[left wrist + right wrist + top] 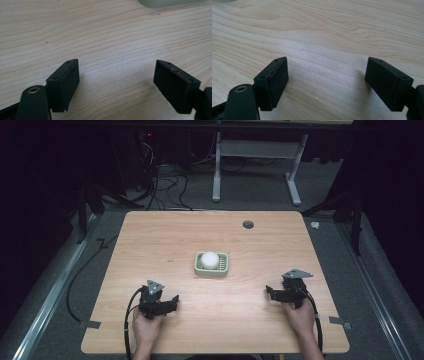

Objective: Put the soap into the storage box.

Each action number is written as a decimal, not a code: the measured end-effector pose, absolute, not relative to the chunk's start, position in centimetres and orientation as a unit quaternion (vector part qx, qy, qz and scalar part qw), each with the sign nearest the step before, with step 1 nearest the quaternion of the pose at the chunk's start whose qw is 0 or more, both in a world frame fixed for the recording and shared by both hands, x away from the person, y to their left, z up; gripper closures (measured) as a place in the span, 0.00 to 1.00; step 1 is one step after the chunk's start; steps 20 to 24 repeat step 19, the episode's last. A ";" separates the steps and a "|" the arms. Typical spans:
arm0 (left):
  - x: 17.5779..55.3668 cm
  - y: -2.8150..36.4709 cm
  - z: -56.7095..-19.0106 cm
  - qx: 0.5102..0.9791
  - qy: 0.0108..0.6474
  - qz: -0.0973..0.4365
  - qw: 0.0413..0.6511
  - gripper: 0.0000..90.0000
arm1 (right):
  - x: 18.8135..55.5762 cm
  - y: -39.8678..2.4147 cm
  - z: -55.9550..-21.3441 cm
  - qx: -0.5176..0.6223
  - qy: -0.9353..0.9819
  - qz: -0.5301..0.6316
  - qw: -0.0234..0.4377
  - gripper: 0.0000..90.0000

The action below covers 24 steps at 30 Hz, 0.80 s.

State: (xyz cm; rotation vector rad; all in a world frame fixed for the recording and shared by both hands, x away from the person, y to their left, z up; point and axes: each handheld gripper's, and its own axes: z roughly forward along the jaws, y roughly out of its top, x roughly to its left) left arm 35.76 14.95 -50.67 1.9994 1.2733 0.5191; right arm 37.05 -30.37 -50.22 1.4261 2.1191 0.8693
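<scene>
A white ball [210, 259] sat in a pale green tray [223, 268] near the middle of the desk [150, 235]. The left hand-held gripper [174, 300] rested near the front edge toward the left corner, its jaws spread apart over bare wood. The right hand-held gripper [269, 291] sat near the front right, jaws likewise apart and empty, well away from the tray.

Black left claw [174, 300], black right claw [269, 291], grey 3-cornered plates, trailing cables

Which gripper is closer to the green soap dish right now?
Left, slightly. The left gripper sits below-left of the green soap dish; the right gripper lies farther off, below-right. Both are open and empty.
</scene>
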 end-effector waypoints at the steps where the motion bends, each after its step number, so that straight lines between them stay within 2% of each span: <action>1: 35.7 14.7 -50.7 0.775 0.488 0.207 0.343 0.24 | 37.0 -30.4 -50.2 0.516 0.766 0.314 0.220 0.22; 6: 35.7 14.7 -50.7 0.773 0.493 0.208 0.342 0.21 | 37.0 -30.3 -50.2 0.517 0.765 0.314 0.220 0.22; 24: 35.6 14.7 -50.7 0.773 0.493 0.207 0.341 0.21 | 37.0 -30.3 -50.2 0.517 0.765 0.314 0.221 0.22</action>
